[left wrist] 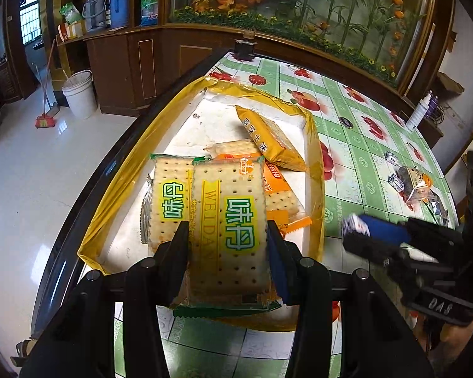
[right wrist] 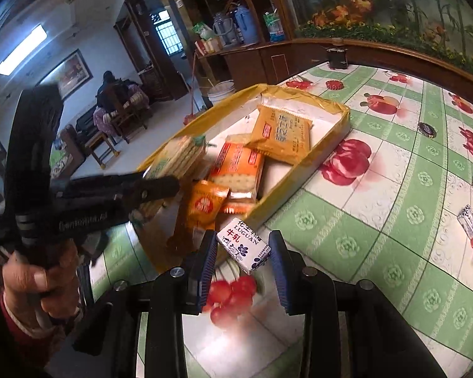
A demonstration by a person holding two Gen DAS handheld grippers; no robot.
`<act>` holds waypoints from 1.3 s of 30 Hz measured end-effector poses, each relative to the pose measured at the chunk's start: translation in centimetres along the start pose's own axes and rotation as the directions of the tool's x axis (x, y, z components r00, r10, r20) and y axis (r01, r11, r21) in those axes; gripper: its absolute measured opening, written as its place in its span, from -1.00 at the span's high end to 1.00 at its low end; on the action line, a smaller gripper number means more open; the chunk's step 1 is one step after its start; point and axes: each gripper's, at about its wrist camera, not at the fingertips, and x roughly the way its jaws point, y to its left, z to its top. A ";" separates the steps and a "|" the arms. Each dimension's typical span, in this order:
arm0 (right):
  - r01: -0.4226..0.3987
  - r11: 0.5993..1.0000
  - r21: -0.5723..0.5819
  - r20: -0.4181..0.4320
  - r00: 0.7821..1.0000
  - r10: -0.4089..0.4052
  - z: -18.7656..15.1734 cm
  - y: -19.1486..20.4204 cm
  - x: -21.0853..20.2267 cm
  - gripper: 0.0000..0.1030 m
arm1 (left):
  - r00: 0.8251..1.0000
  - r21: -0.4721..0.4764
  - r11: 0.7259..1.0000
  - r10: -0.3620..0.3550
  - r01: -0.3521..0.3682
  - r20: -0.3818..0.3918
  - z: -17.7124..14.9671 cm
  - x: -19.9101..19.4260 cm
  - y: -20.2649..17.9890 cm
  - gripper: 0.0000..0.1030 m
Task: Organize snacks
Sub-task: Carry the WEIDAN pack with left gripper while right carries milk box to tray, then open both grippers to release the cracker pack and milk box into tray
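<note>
My left gripper (left wrist: 227, 225) is shut on a green-edged cracker packet (left wrist: 227, 220), held over the near end of a yellow-rimmed tray (left wrist: 315, 145). In the tray lie a second green cracker packet (left wrist: 170, 195), orange packets (left wrist: 280, 195) and a yellow packet (left wrist: 268, 138). My right gripper (right wrist: 242, 239) is shut on a small white milk candy (right wrist: 244, 245), just outside the tray's (right wrist: 299, 170) near corner. The right wrist view also shows the left gripper (right wrist: 170, 186) with its cracker packet (right wrist: 176, 154); the left wrist view shows the right gripper (left wrist: 358, 230) at the right.
The table has a green-checked fruit-print cloth (right wrist: 378, 214). Loose small candies (right wrist: 470, 220) and a wrapped snack (left wrist: 419, 186) lie to the right. A bottle cap (right wrist: 427, 129), a black pot (right wrist: 337, 55) and a spray bottle (left wrist: 421, 110) stand farther off. A person (right wrist: 110, 94) sits in the background.
</note>
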 end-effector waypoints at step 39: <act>0.127 0.988 0.084 0.044 0.990 -0.131 5.2 -2.0 3.0 0.19 | 1.000 0.037 0.999 0.023 -0.023 0.001 1.6 0.8 -2.0 -0.27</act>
